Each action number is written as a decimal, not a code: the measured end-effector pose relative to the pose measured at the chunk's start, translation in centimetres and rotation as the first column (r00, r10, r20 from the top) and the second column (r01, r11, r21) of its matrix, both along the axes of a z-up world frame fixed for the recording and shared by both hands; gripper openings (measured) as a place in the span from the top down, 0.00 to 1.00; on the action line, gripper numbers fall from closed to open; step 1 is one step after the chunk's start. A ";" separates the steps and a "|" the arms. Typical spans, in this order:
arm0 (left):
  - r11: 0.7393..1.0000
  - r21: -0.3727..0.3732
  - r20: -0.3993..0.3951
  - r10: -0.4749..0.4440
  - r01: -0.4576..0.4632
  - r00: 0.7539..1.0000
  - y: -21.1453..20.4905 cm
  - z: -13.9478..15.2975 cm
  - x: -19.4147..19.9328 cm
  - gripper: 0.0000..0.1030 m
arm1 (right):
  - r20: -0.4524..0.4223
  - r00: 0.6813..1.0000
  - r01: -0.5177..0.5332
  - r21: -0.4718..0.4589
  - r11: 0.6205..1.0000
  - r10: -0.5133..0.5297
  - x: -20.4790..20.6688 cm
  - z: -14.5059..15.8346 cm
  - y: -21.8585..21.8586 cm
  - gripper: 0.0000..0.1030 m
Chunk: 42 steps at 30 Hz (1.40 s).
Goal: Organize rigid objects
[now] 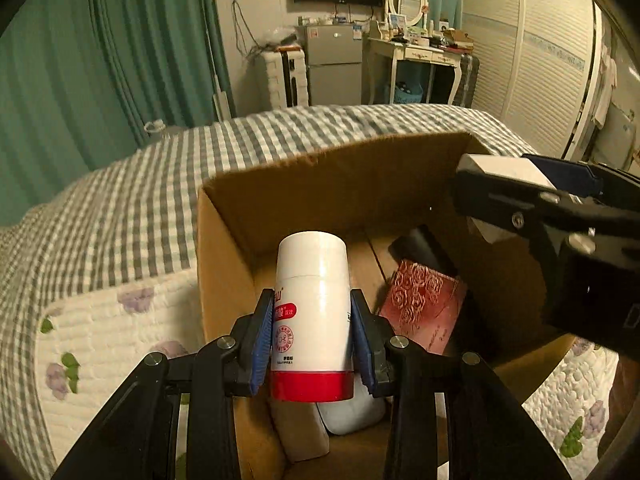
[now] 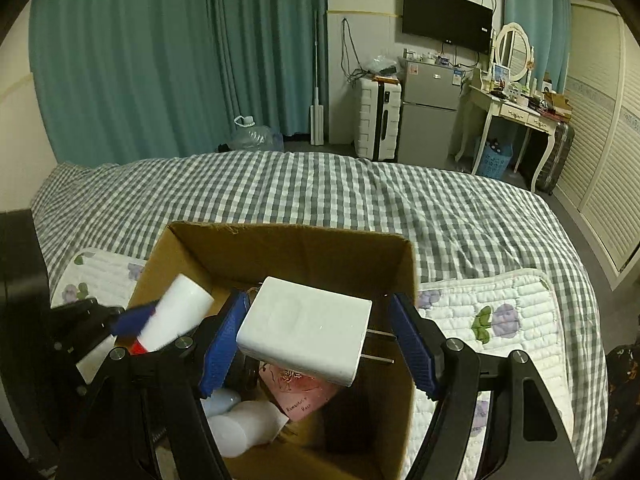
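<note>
While its blue pads press on either side of a white bottle, the left gripper hangs over the near left part of an open cardboard box. That bottle has a white cap at its far end and a red band at its near end, with red print on its side, and it points away from the camera and down into the box.

The right gripper carries a white charger whose two metal prongs point to the right. Its left pad lies against the charger's left side, while the right pad sits at the tips of the prongs, with a gap showing between that pad and the white body. Whether the pad truly touches the prongs cannot be told. This gripper also hangs over the box, toward its right side, and in the left wrist view it comes in from the right edge with the charger's white corner showing.

Down inside the box lie a dark red box with a rose pattern, a black object just beyond it, a pale rounded bottle and a white item near the front.

Beneath the box a white quilted pad with purple flowers is spread on a bed covered in grey and white check. Beyond the bed stand teal curtains, a small fridge, a white suitcase and a dressing table with an oval mirror.
</note>
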State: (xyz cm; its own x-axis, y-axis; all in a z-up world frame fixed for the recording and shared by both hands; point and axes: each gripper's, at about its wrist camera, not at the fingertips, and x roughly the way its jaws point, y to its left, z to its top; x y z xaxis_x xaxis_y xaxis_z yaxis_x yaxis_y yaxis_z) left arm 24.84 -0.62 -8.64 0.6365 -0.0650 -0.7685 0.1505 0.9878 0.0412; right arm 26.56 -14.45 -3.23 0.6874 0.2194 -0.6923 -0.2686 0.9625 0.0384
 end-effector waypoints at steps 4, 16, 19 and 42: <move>1.000 0.010 0.031 0.017 -0.017 0.999 0.5 0.6 -0.8 0.49 | -0.005 1.000 -0.002 -0.011 1.000 0.002 -0.2 -0.1 0.4 0.31; 0.998 -0.002 0.093 0.059 -0.059 0.994 2.1 3.8 -3.2 0.43 | -0.028 0.999 0.021 0.027 0.999 -0.020 -0.2 0.0 0.4 0.30; 0.998 -0.014 0.087 0.069 -0.068 0.994 2.4 3.7 -3.3 0.43 | -0.037 0.999 0.034 0.032 0.999 -0.033 0.3 -1.0 0.6 0.25; 0.998 0.004 0.400 0.057 -0.064 0.915 -2.6 17.0 -15.1 0.29 | 0.252 0.960 0.134 -0.036 0.990 -0.121 -14.1 13.4 -7.4 0.00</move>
